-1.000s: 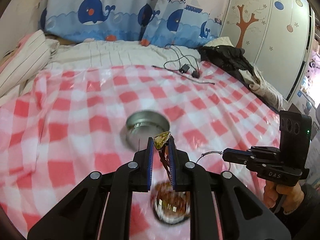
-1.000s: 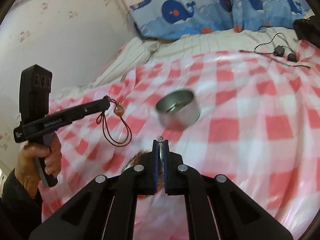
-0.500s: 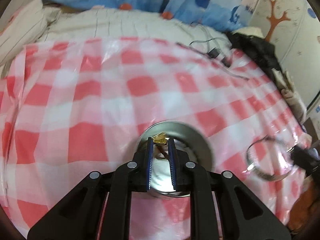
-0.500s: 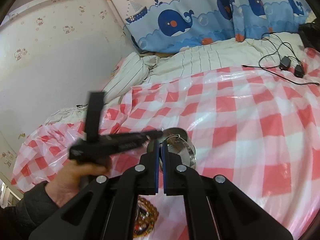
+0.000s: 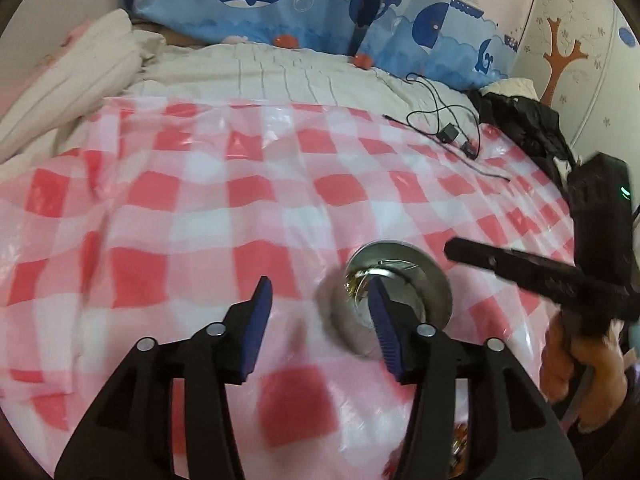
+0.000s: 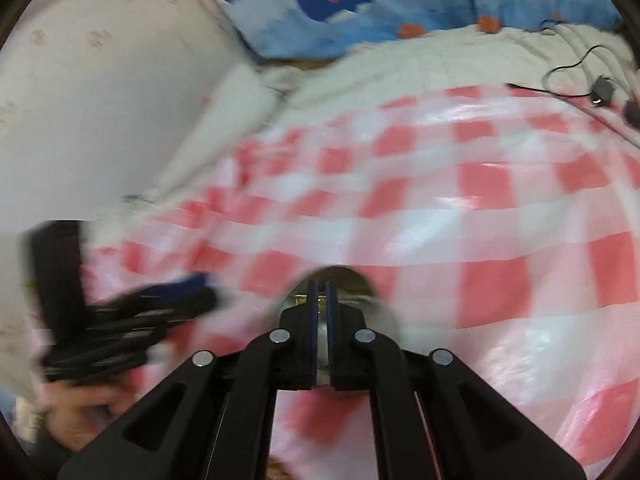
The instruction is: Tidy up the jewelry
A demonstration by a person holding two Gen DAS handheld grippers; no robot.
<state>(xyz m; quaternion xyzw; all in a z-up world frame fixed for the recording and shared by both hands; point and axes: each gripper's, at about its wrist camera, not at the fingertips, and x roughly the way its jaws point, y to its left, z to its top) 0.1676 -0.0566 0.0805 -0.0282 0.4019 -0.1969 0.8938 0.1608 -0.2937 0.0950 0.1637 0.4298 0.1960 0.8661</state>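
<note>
**Tin and jewelry on checked cloth**

Sitting upright on the red-and-white cloth: a round, shallow metal tin (image 5: 400,276), open-topped, rim shining. Lying inside against the near-left wall: a gold-toned piece of jewelry (image 5: 354,282), glinting, shape blurred. Showing again in the right view: the tin (image 6: 340,276), partly hidden and blurred.

The left claw (image 5: 316,304) has its fingers spread wide with nothing between them; the right claw (image 6: 322,300) has its fingers nearly closed.
</note>
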